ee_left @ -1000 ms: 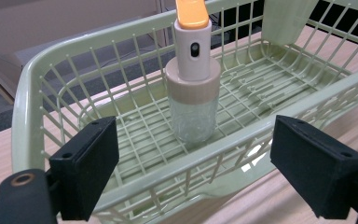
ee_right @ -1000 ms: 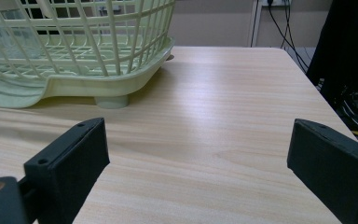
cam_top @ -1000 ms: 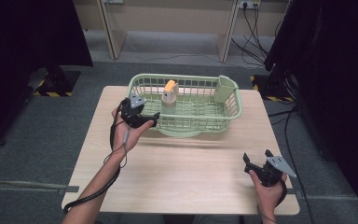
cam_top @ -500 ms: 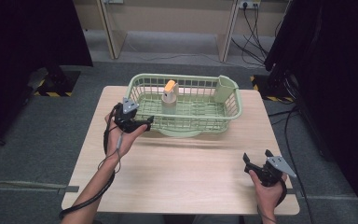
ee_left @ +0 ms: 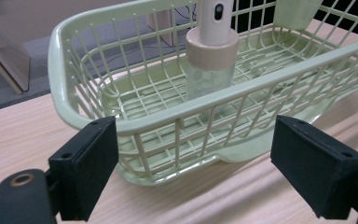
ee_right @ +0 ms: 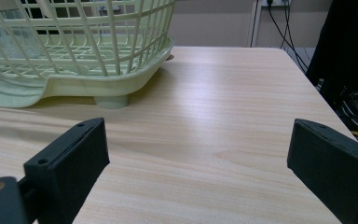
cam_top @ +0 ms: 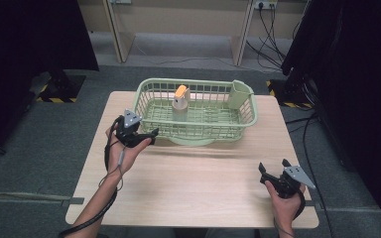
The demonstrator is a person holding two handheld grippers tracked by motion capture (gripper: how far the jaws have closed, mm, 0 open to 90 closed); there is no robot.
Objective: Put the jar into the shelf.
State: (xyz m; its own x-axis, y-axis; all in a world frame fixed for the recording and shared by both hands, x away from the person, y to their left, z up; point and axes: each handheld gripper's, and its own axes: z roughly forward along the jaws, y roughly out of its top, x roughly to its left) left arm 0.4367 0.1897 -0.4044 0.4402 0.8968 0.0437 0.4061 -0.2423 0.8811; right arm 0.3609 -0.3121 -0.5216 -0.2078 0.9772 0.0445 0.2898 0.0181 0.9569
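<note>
A pale green wire basket stands at the back of the wooden table. Inside it stands a clear bottle with a beige collar and orange top, seen close through the bars as the bottle. My left gripper is open just off the basket's near left corner, jaws wide with nothing between them. My right gripper rests open near the table's front right, pointing at bare wood; the basket's right end lies ahead of it on the left.
A small green cup compartment hangs on the basket's right end. Dark curtains and cables flank the table. Bare tabletop lies between the two grippers.
My left hand has slid left and back toward the person, lower, away from the basket's front wall. The right hand has not moved.
</note>
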